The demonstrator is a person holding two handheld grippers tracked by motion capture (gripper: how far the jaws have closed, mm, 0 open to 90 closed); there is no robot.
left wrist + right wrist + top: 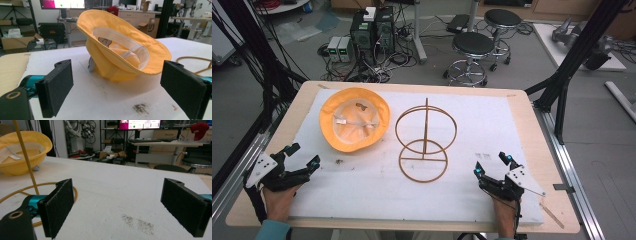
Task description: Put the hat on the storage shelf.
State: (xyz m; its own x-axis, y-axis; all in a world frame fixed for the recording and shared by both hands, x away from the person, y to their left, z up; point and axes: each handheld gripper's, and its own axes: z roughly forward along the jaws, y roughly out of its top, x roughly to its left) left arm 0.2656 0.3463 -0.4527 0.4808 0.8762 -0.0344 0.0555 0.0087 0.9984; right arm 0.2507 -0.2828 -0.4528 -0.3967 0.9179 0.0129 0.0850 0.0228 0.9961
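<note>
Two black stools [473, 46] and computer towers [373, 29] stand beyond the table.

Each black hand-held gripper [300, 161] has teal joints, a grey plate; sleeve [272, 230] teal.

Even, bright indoor light; soft shadows under the yellow hat [120, 50]; all views slightly soft, low-resolution.

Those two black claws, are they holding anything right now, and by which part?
Nothing is held. The left gripper and right gripper are both open over the white mat, apart from the yellow hat and wire stand.
</note>
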